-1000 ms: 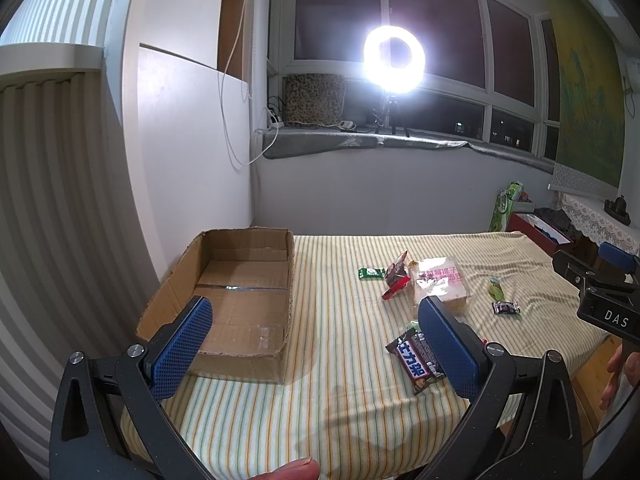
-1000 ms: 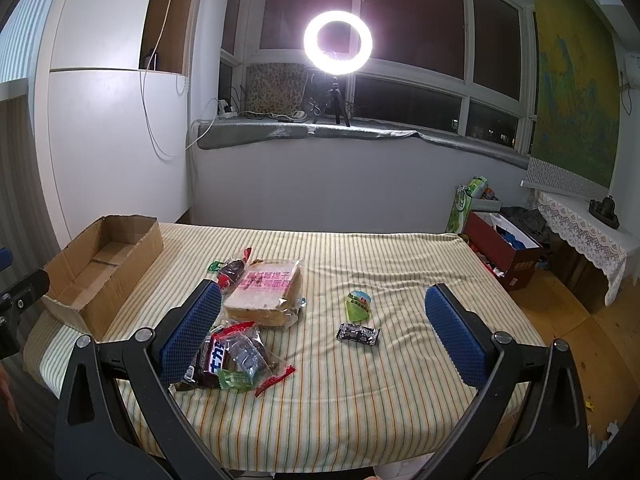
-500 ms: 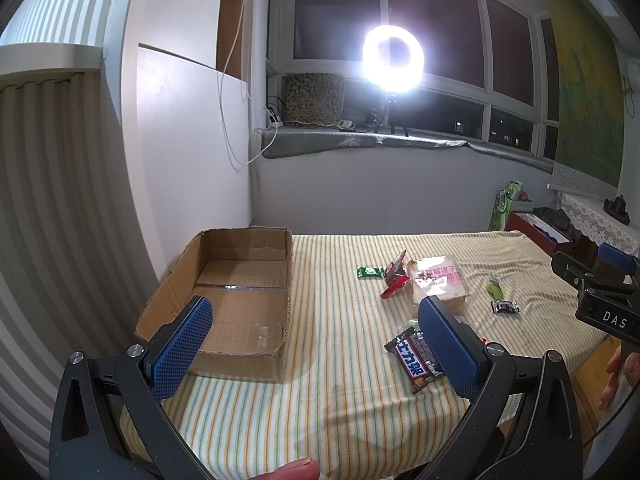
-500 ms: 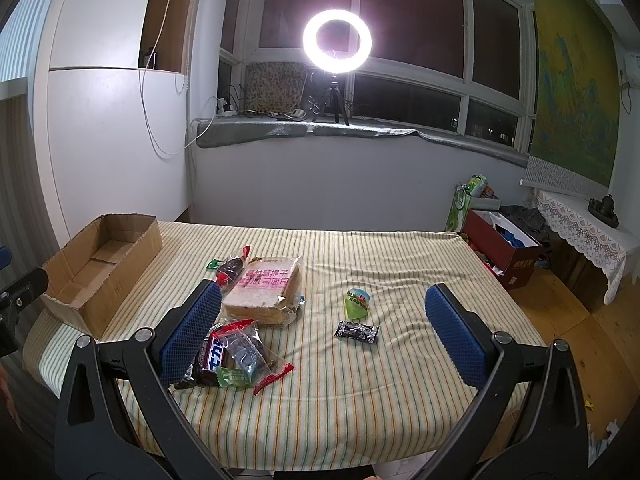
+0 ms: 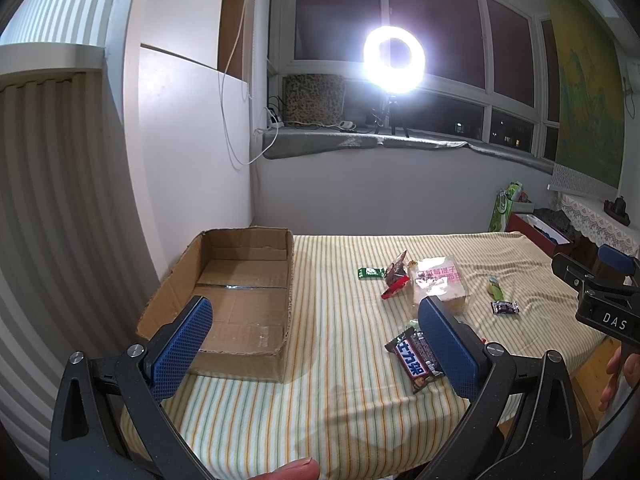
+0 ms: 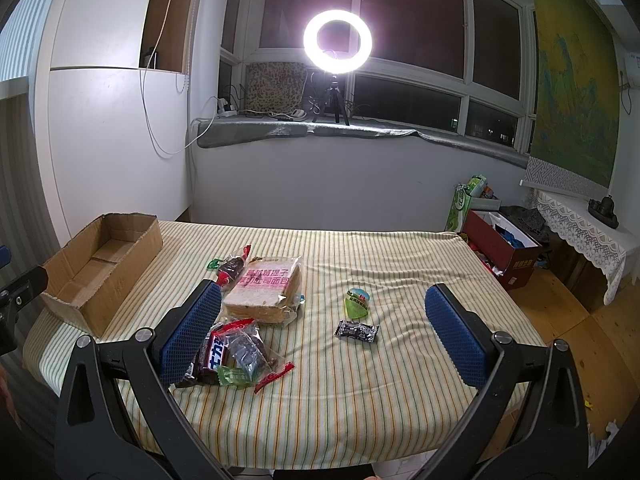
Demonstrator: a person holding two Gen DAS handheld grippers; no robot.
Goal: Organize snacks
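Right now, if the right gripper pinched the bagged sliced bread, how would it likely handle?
The bagged sliced bread looks soft, so a firm pinch would probably squash the slices. It seems light for its bulk. Its clear wrapper bunches loosely at one end and looks glossy, so the right gripper, now open and empty, might slip or catch only film.

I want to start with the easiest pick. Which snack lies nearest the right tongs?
The dark chocolate bar with white lettering, in the pile beside the right tongs' left finger; the bread bag lies farther back.
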